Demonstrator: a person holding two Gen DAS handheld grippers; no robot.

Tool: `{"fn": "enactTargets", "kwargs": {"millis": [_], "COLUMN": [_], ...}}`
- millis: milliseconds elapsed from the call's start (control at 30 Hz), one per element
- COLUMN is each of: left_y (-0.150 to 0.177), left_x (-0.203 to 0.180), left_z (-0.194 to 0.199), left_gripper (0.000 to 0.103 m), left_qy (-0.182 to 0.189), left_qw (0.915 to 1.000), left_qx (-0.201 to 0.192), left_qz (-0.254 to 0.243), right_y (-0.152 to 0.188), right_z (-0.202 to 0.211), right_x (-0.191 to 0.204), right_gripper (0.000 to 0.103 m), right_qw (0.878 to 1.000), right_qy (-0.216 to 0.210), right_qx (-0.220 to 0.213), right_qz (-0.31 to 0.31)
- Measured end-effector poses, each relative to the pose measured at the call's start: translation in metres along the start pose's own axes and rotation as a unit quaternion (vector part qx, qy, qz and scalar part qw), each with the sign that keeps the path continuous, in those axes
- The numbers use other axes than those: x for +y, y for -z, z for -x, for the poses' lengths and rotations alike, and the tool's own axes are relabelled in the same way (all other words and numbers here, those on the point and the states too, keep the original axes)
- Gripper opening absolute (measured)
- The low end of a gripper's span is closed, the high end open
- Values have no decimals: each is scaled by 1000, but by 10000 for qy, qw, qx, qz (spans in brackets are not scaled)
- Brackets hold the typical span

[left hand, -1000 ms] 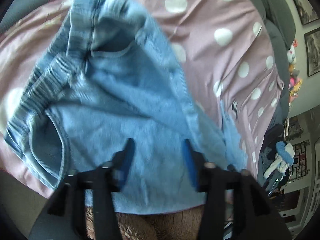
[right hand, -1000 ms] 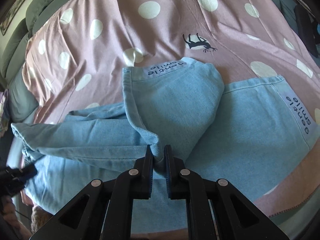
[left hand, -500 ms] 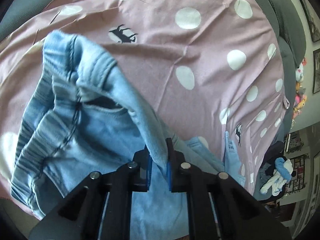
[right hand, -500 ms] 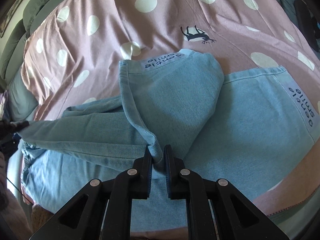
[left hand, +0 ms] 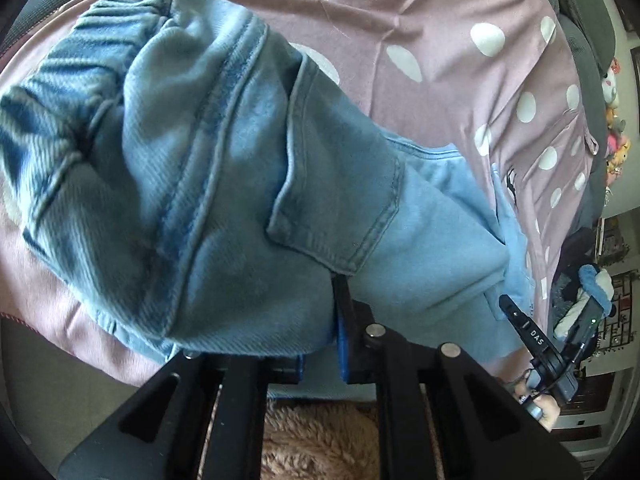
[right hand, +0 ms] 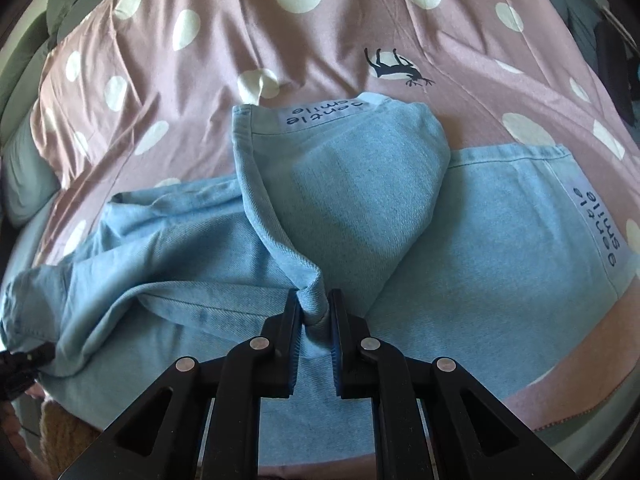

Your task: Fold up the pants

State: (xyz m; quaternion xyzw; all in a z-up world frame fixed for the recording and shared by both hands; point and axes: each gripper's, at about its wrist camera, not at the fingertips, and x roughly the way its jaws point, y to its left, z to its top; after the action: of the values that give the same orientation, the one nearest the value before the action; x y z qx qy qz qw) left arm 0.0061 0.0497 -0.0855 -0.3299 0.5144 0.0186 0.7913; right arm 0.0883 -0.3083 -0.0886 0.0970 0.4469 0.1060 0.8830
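Observation:
Light blue denim pants (right hand: 460, 240) lie on a pink polka-dot bedspread (right hand: 320, 40). My right gripper (right hand: 314, 312) is shut on a raised fold of one leg, whose "gentle smile" hem (right hand: 324, 110) is turned over the other leg. In the left wrist view my left gripper (left hand: 320, 344) is shut on the waist end of the pants (left hand: 200, 168), lifted and draped over the left finger, which is hidden. The back pocket (left hand: 340, 208) and elastic waistband (left hand: 80, 80) face the camera. The right gripper also shows in the left wrist view (left hand: 536, 344).
The bedspread (left hand: 460, 80) runs to the far side, with a grey headboard (left hand: 580, 8) and soft toys (left hand: 612, 128) beyond. A brown fluffy rug (left hand: 320, 440) lies below the near bed edge. A grey pillow (right hand: 24, 168) sits at the left.
My left gripper went from open above the waist to shut on it, then lifted the waist end, which now drapes over the fingers. My right gripper kept its hold on the leg fold.

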Motion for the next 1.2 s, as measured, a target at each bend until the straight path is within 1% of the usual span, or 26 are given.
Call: {"fn": "enactTargets", "kwargs": {"millis": [133,300,367,500,567,600,733,900,1000,1100,1133,1200], "left_y": [4,6,6,6,6,6,11,14,15,14,13,12], "left_x": [3,1,1,-2,1,1,-2,1,0,1,1,0], "left_z": [-3,-4,-4,-5,-4,-5,-4,-4,-4,-3,-4,-4], "left_gripper": [14,14,14,14,14,14,14,14,14,14,14,14], "left_qy": [47,-24,-20,-72,11,17,-54,2,-11,14,29,14], "left_qw": [9998,9994,9993,9986,9990,9989,9967,9958,9959,9965,9969,9966], "left_qx": [-146,-234,-252,-224,-242,-253,-414,-612,-606,-560,-533,-499], "left_qz": [-81,-259,-268,-481,-363,-385,-695,-681,-666,-626,-579,-649], "right_y": [2,3,3,-1,-2,-2,0,3,4,3,2,1], "right_z": [0,-1,-1,-3,-4,-4,-4,-2,-2,-2,-2,-3], "right_x": [2,3,2,2,-1,-3,0,4,1,5,4,2], "right_gripper": [10,10,10,10,10,10,10,10,10,10,10,10], "right_qw": [9999,9997,9998,9998,10000,10000,10000,9996,9997,9993,9996,9998], "right_qy": [91,160,123,47,-41,-74,6,111,65,144,119,86], "right_qx": [-64,-108,-93,11,29,23,-84,-187,-226,-210,-178,-157], "right_qz": [40,146,117,181,69,-2,29,171,50,255,197,27]}}
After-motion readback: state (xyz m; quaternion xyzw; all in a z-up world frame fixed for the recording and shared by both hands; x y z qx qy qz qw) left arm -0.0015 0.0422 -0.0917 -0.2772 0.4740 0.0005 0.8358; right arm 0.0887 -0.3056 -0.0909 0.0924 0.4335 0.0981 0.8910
